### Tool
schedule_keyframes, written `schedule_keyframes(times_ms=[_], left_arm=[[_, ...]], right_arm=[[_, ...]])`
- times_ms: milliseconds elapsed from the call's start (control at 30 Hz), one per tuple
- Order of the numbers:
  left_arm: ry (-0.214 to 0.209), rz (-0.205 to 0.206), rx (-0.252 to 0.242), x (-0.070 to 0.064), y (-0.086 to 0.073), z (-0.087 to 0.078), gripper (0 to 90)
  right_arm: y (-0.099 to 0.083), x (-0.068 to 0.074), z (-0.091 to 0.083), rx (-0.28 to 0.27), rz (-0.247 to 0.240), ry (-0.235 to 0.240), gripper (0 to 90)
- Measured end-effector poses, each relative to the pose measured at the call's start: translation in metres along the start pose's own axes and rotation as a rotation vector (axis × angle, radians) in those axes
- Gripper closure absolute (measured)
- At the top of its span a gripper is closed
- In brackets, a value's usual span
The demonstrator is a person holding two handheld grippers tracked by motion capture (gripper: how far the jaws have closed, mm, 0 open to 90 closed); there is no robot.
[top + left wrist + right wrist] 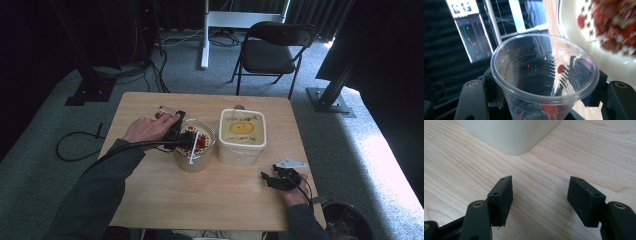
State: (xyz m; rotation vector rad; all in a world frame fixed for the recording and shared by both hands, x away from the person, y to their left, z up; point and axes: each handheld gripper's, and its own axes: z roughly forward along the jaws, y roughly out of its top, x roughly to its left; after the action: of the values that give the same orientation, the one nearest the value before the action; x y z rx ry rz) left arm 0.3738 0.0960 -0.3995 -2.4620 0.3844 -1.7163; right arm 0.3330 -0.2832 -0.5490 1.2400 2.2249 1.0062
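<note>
Evidently the left gripper (544,100) clamps a clear plastic cup (544,75) tipped over the bowl (206,131) of red beans; keep tilting gently so stragglers fall inside. The right gripper (540,200) rests wide, empty.

The high view looks forward and down from above the person's side onto the whole wooden table (200,195), with a folding chair (272,50) on the floor beyond. The left gripper view sits very close, looking into a clear plastic cup (544,75) between its jaws, with a bowl (574,37) of red bits beside it; both show in the high view. The right gripper view looks low along the tabletop toward the corner of a white tub (509,135), seen whole from above
</note>
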Motion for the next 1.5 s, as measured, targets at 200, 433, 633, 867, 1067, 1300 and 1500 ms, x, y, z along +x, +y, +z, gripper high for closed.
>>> schedule_keyframes(times_ms=[200,433,633,867,1067,1300,1500], left_arm=[[0.018,-0.009,0.0,0.004,-0.003,-0.004,36.4],[0.014,-0.017,0.002,0.002,-0.003,-0.003,36.7],[0.016,-0.023,-0.004,0.0,-0.003,-0.003,37.1],[0.021,-0.04,0.028,0.0,-0.008,0.002,37.1],[0.036,-0.035,0.066,0.003,-0.015,0.005,37.4],[0.052,-0.03,0.059,0.007,-0.011,0.004,37.4],[0.044,-0.001,0.049,0.002,-0.01,0.001,37.4]], right_arm=[[0.0,0.0,0.0,0.0,-0.001,0.003,36.3],[0.0,0.001,0.0,0.0,-0.002,0.005,36.3],[0.0,0.001,0.0,0.0,-0.003,0.006,36.3],[0.0,0.001,0.0,-0.001,-0.004,0.008,36.3],[0.0,0.001,0.0,-0.001,-0.007,0.006,36.3],[0.0,0.002,0.0,0.0,-0.008,0.007,36.3],[0.001,0.001,0.001,0.0,-0.009,0.012,36.3]])
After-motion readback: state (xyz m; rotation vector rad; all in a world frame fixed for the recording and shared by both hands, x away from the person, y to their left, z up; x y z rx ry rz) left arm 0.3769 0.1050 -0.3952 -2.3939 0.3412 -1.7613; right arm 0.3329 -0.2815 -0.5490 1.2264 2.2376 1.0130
